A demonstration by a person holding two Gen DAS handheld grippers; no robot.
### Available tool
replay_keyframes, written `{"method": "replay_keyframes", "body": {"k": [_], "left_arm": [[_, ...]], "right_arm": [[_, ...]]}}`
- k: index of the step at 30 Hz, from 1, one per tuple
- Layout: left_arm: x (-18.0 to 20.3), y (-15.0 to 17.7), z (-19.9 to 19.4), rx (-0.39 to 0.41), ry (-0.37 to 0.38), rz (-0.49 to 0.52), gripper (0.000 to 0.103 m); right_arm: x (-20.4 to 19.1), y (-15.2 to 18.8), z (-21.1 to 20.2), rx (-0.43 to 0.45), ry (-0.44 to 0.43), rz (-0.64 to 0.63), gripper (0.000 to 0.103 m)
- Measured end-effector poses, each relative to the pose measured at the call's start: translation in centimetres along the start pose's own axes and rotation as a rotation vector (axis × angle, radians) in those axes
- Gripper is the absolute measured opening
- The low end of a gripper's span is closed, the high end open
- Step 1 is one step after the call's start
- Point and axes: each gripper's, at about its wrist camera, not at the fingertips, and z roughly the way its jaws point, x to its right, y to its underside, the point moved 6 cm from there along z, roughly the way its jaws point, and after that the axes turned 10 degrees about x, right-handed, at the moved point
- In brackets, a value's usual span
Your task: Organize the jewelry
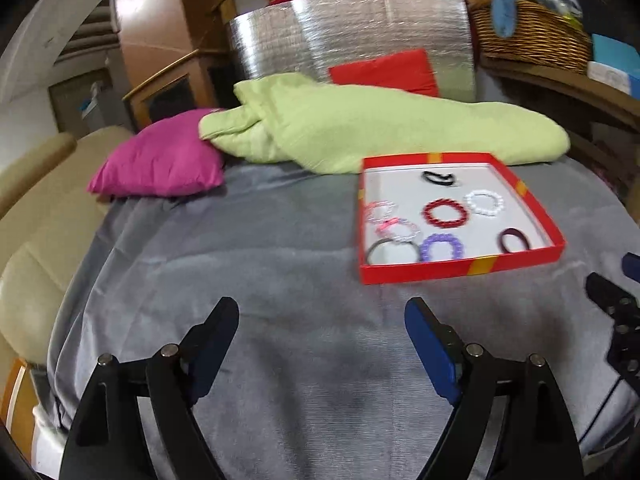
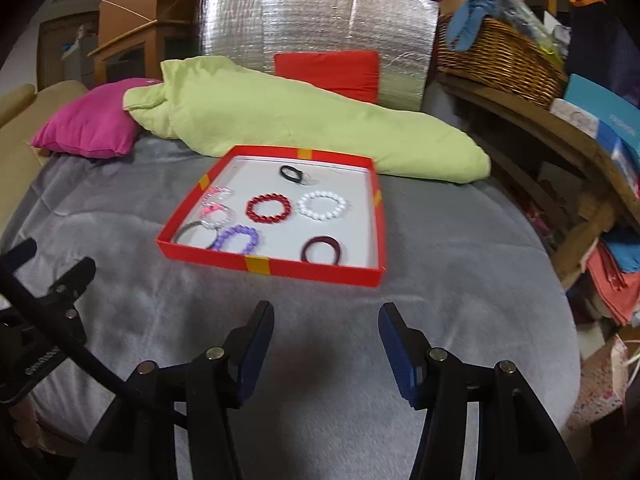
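A shallow red box [image 1: 468,270] [image 2: 280,268] lies on the grey blanket and holds several bracelets: red beads [image 1: 445,213] [image 2: 267,207], white beads [image 1: 484,202] [image 2: 322,205], purple beads [image 1: 438,247] [image 2: 236,238], a dark maroon band [image 1: 513,240] [image 2: 320,249], a black band [image 1: 437,178] [image 2: 291,173], pink and clear ones [image 1: 382,214] [image 2: 216,204]. My left gripper [image 1: 322,320] is open and empty, short of the box and to its left. My right gripper [image 2: 326,320] is open and empty, just in front of the box.
A light green blanket [image 1: 360,128] [image 2: 304,128] and a magenta pillow [image 1: 160,160] [image 2: 86,130] lie behind the box. A silver foil board [image 1: 348,28] with a red cushion stands at the back. A wicker basket [image 2: 496,56] sits on a wooden shelf at right.
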Motion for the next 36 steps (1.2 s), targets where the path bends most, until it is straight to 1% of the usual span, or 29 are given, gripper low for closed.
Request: {"method": "replay_keyframes", "body": {"k": [3, 8, 19, 29, 36], "left_arm": [[0.4, -0.3, -0.1, 0.010, 0.011, -0.007, 0.086], [0.2, -0.4, 0.2, 0.003, -0.007, -0.028, 0.086], [1.3, -0.7, 0.8, -0.020, 0.006, -0.026, 0.086], [1.0, -0.7, 0.9, -0.027, -0.007, -0.031, 0.086], [0.9, -0.5, 1.0, -0.039, -0.009, -0.028, 0.086]], "right_arm": [[0.3, 0.1, 0.0, 0.000, 0.013, 0.001, 0.059], [1.0, -0.2, 0.5, 0.009, 0.026, 0.014, 0.059], [1.2, 0.0, 1.3, -0.009, 0.006, 0.024, 0.060], [1.7, -0.1, 1.5, -0.013, -0.001, 0.054, 0.060], [1.4, 0.0, 1.6, -0.016, -0.006, 0.049, 0.060]]}}
